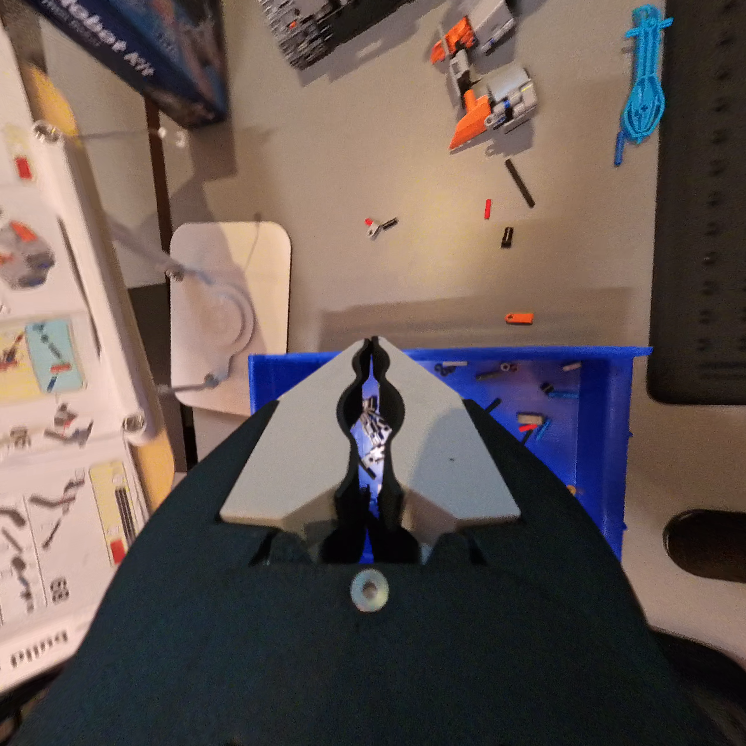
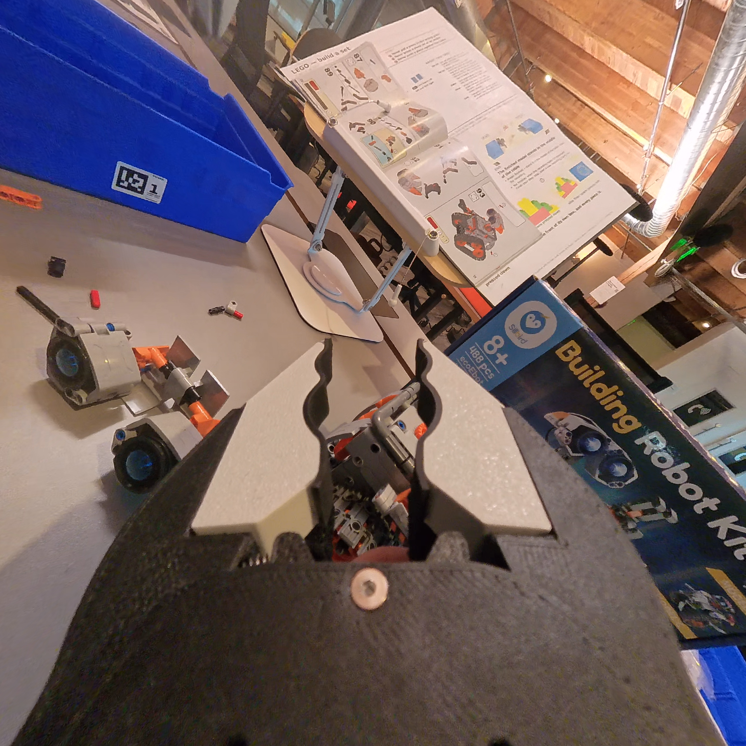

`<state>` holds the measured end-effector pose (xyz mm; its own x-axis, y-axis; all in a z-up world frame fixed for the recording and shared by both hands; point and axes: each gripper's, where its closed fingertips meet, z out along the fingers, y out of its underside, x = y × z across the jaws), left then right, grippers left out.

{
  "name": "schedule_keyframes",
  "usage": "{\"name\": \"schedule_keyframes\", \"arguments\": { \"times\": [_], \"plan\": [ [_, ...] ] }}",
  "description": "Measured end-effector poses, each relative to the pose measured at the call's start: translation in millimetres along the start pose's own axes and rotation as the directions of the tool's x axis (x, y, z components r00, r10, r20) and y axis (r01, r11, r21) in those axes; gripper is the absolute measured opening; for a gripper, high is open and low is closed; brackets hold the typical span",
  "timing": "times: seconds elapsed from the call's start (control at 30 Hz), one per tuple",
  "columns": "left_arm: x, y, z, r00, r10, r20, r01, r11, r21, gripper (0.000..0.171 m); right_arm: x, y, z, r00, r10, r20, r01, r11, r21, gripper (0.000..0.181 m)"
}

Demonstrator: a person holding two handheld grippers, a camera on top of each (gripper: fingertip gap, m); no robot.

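While the shut left claw hovers over a blue bin of small parts, the right claw grips a brick assembly.

A pale grey desk carries a blue bin directly under the left gripper, loose small pieces and a grey-orange brick assembly beyond it.

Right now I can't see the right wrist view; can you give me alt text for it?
The right gripper holds a grey and orange brick assembly between its parted fingers, above a grey table. To its left lies a wheeled brick model with loose pieces and a blue bin; ahead stands an instruction booklet on a stand, with a kit box to the right.
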<state>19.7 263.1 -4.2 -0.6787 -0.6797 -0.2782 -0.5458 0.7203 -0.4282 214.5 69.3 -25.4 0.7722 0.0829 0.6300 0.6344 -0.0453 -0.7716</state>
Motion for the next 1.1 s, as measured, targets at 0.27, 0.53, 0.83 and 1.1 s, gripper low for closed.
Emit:
{"name": "schedule_keyframes", "arguments": {
  "times": [0.27,0.53,0.83,1.1],
  "plan": [
    [-9,103,15,0.993,-0.115,0.038,0.121,0.958,-0.262,0.026,5,14,2,1.0,0.006,-0.016,-0.007,0.999,-0.043,0.039],
    [12,151,66,0.986,-0.137,-0.099,0.091,0.924,-0.371,0.046,24,35,-3,0.995,0.011,-0.103,-0.022,0.993,-0.115,0.038],
    [34,162,111,0.966,-0.099,-0.24,0.003,0.929,-0.369,0.036,32,47,-3,0.988,0.02,-0.151,-0.043,0.988,-0.151,0.034],
    [59,176,90,0.905,-0.188,-0.381,-0.001,0.896,-0.444,0.029,34,53,-4,0.987,-0.003,-0.163,-0.026,0.983,-0.179,0.033]
  ]
}}
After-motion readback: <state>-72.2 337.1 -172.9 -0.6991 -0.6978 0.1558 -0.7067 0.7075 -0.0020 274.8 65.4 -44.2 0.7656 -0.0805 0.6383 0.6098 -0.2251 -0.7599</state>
